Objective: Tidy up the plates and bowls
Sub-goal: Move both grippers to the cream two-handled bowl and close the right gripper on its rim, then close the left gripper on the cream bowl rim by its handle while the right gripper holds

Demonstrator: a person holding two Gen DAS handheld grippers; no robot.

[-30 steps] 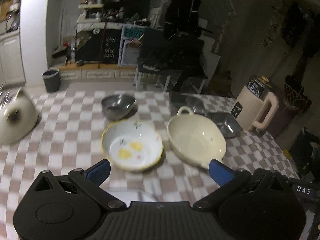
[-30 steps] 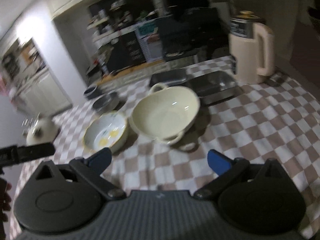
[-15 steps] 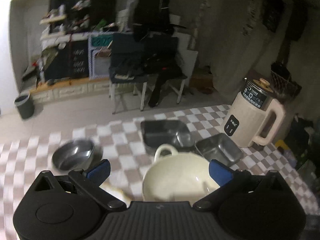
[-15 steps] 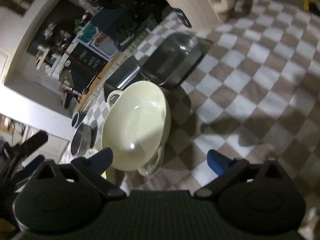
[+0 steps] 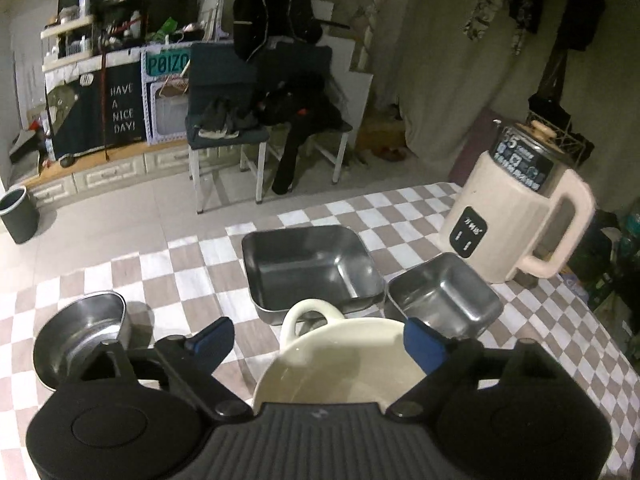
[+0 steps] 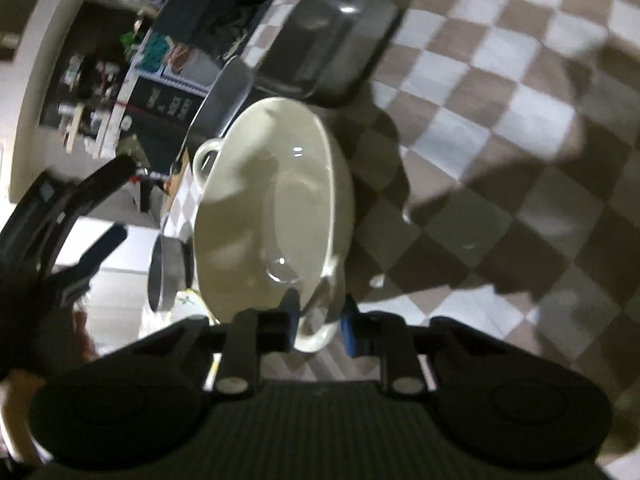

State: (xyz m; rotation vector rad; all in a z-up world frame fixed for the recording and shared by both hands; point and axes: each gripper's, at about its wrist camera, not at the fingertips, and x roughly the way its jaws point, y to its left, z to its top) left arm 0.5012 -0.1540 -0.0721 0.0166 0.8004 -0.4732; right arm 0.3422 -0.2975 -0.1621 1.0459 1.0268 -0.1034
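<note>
**Cream bowl pinched at its near handle**

Nearest, in the right wrist view: right gripper (image 6: 318,322) closed down to a narrow gap on the near loop handle of the cream two-handled bowl (image 6: 272,204), one finger to each side of the loop. Bowl tilted in this view, far handle pointing away toward the metal trays. Just left of the bowl's near edge, a sliver of the flowered bowl (image 6: 186,302), mostly hidden. Farther left, the left gripper (image 6: 86,240) seen side-on, blue pads apart.

In the left wrist view: left gripper (image 5: 316,340) spread wide, holding nothing, poised over the cream two-handled bowl (image 5: 340,368), whose rim fills the space between the fingers. Off to the left, a round steel bowl (image 5: 76,340) on the checkered tablecloth (image 5: 192,272). Just beyond the cream bowl's far handle, a large square steel tray (image 5: 308,266), and beside it to the right a smaller steel tray (image 5: 444,300). Farther right, a cream electric jug (image 5: 516,216) near the table edge. Beyond the table, a chair (image 5: 228,120) piled with dark clothes.
</note>
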